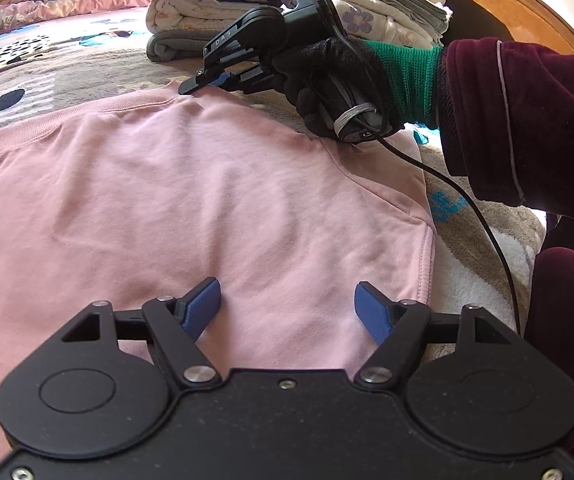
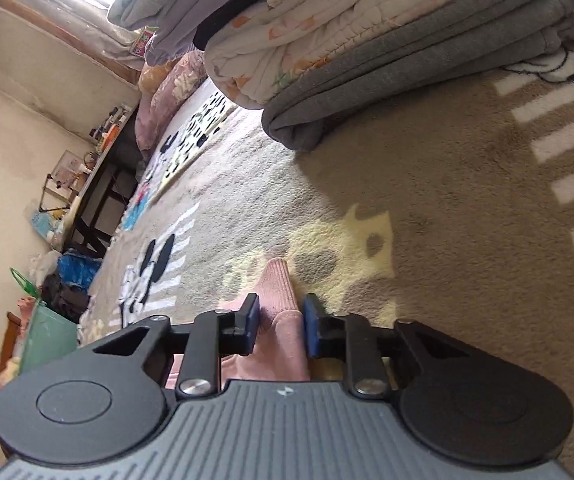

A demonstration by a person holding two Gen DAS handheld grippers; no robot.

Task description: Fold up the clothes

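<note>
The pink sweatshirt [image 1: 191, 208] lay flat on the bed's fleece blanket [image 2: 427, 184], its ribbed corner pinched in the right claw [image 2: 279, 320], likely to start a fold, while the left claw [image 1: 287, 308] hovered wide and empty above the fabric.

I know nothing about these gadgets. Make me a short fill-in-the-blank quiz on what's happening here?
1. The flat cotton sweatshirt spread on the bed is ____ in colour.
2. The right tool is ____ on the sweatshirt's ribbed edge.
3. The left tool hovers over the sweatshirt with its blue pads ____.
4. The folded grey fleece blanket lies at the ____ of the pile.

Missing words: pink; shut; open; bottom
</note>
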